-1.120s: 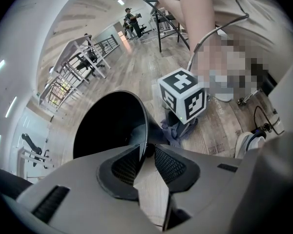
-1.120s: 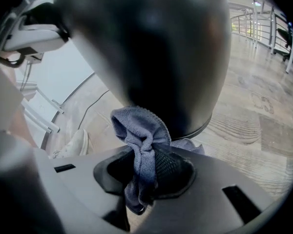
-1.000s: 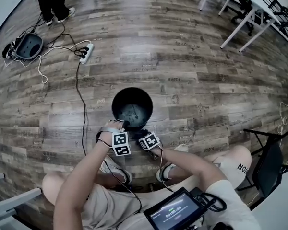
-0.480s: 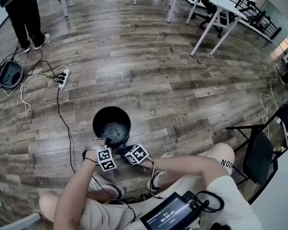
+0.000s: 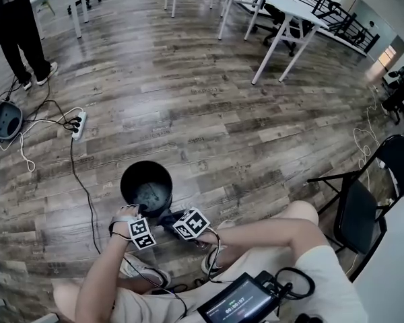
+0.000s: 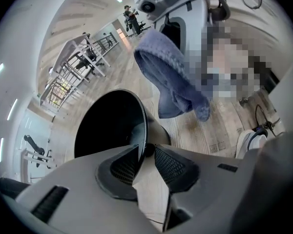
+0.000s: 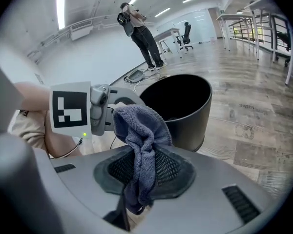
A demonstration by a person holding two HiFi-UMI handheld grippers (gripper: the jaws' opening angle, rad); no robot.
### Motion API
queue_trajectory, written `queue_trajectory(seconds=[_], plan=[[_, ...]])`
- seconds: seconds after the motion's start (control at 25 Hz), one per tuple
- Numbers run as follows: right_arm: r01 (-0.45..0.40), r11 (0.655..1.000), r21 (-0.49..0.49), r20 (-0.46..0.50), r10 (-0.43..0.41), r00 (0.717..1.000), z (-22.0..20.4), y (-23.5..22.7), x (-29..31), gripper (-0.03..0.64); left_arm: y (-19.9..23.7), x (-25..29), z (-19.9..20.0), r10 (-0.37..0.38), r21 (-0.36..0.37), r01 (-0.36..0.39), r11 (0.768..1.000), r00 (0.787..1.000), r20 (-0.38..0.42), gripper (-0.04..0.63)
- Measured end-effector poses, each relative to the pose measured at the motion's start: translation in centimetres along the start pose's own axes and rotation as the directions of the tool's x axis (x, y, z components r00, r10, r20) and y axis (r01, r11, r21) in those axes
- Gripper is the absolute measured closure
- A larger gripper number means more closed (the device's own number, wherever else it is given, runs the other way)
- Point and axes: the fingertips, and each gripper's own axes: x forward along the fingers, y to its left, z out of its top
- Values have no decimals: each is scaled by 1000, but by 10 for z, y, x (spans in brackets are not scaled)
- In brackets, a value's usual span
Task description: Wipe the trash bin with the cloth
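Bright, even light from ceiling strip lights (image 7: 60,11); soft shadows, trash bin (image 6: 107,130) interior near black. Heavy fisheye bending, dark corners in gripper views, close foreground soft.

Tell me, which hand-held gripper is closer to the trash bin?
Left. The left hand-held gripper clamps the trash bin by its rim; the right hand-held gripper holds the cloth just beside it.

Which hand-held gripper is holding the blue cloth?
The right hand-held gripper: its jaws pinch the blue-grey cloth. The left hand-held gripper grips the rim of the black trash bin instead.
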Motion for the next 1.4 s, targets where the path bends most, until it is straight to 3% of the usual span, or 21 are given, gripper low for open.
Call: queue_trajectory(seconds=[0.44,0.76,0.96,1.2,1.4], plan=[[2,999,41,68,-5,998,18,-2,-6,537,-1,2,0,-3,-4,3,1000,1000,-7,491],[6,999,32,80,-9,997,20,-2,-8,537,4,-8,5,-87,-93,93,991,994,62,489],[-4,1000,31,68,2,998,14,1,-5,537,2,-9,-14,-100,-16,101,995,995,12,469],[10,1000,15,58,-11,998,9,-1,-5,537,9,0,-11,-22,48,22,999,1000,-9,471],[23,999,24,39,-24,999,2,-3,-1,537,5,0,-12,-34,23,35,999,999,-37,469]])
